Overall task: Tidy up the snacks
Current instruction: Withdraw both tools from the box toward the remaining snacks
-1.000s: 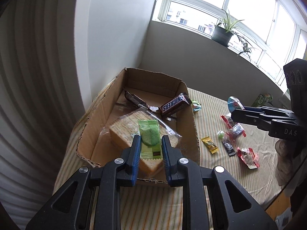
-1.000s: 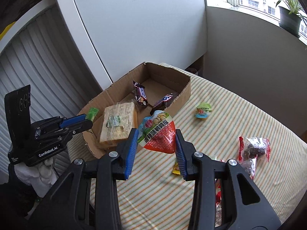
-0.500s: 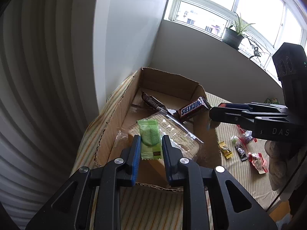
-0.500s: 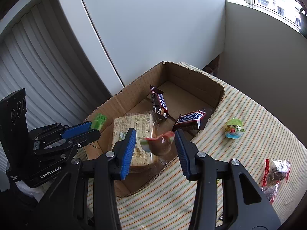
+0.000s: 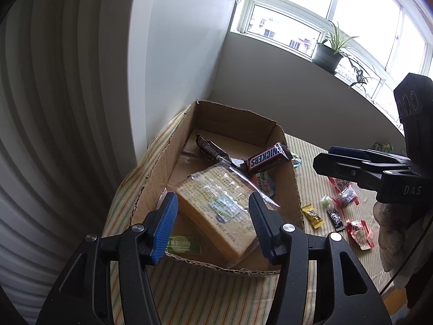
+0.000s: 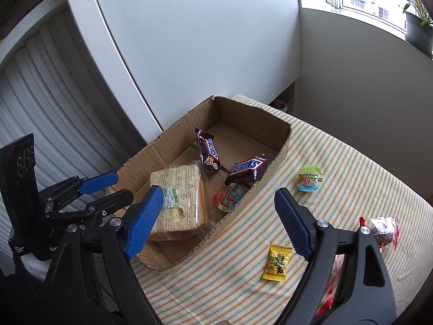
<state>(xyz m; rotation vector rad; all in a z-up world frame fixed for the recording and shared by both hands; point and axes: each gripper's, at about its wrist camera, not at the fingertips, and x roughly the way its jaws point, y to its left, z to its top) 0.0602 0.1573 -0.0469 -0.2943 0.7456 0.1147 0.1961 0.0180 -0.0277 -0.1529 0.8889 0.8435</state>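
Fingers of both the left gripper (image 5: 212,224) and right gripper (image 6: 217,218) have just spread, holding nothing, above the cardboard box (image 6: 167,143).

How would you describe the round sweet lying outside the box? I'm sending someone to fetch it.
Start at the open brown cardboard box on the striped tablecloth. Just beyond its right wall, beside the leaning Snickers bar, lies a small domed green-and-blue sweet capsule. It is the only rounded item there; the other loose snacks are flat wrappers.

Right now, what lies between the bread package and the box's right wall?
In the right wrist view, a red-and-green snack pouch lies between the bread package and that wall of the cardboard box.
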